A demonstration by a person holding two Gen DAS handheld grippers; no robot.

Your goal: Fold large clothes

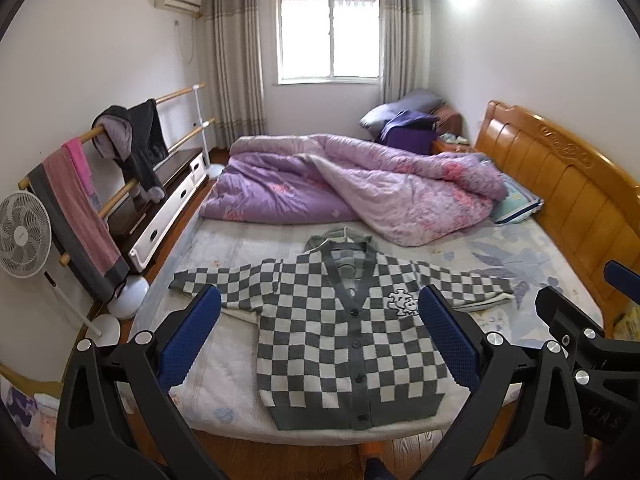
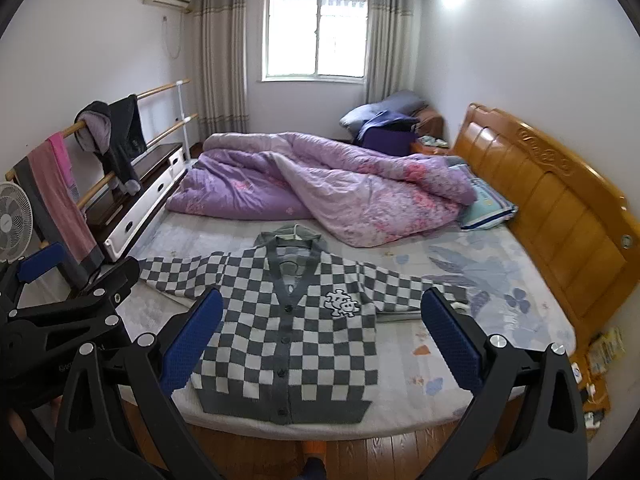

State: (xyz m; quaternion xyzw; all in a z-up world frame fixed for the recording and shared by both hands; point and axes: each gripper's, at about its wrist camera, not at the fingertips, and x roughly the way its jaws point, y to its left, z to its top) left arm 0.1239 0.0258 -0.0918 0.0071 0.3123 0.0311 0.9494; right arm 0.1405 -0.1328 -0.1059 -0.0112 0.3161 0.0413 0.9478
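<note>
Meanwhile, we are holding left gripper (image 1: 320, 332) and right gripper (image 2: 322, 330) spread wide, gripping nothing | checkered cardigan (image 1: 344, 336) is lying flat ahead, sleeves outstretched on the bed (image 1: 532, 256) | folding is not yet starting

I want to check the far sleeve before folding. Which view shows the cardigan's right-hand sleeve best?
The left wrist view: the sleeve runs unobstructed to its cuff. In the right wrist view the same sleeve ends behind a blue finger pad, so its cuff is hidden.
</note>
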